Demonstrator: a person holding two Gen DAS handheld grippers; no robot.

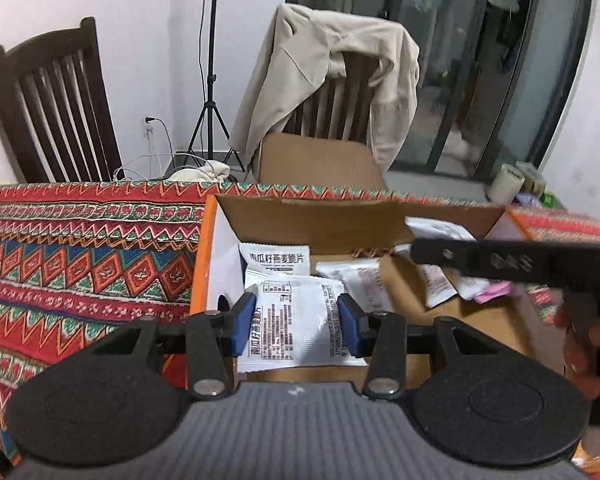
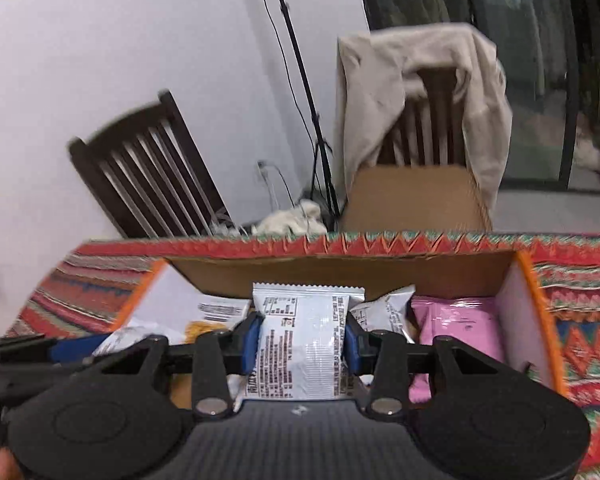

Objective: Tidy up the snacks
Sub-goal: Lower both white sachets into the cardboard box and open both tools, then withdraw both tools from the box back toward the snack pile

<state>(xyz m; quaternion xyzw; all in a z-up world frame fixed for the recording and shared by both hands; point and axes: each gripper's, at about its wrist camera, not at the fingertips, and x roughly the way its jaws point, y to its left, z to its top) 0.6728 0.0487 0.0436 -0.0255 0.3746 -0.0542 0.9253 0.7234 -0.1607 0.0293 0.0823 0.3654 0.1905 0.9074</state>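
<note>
Woven cloth [image 1: 80, 248] in red, blue and green zigzags and diamonds covers the table, its weave coarse and matte. On it sits an open cardboard box [image 1: 320, 220], brown corrugated inside with white walls and orange edges, flaps standing up. Loose snack packets lie in the box: a glossy pink pouch [image 2: 452, 320] at 3 o'clock in the right wrist view, and crinkled white sachets [image 1: 274, 258] with black print towards 12 o'clock in the left wrist view. Beyond the table, at 12 o'clock, a dark slatted wooden chair [image 1: 48, 104] stands beside a second chair draped with a soft beige jacket [image 1: 320, 72].

The left gripper [image 1: 296, 322] is clamped on a flat white foil packet [image 1: 292, 320] with crimped ends, blue pads pressing its sides, above the box's near left corner. The right gripper [image 2: 302, 342] likewise grips a white packet [image 2: 304, 340], held over the box's middle.
</note>
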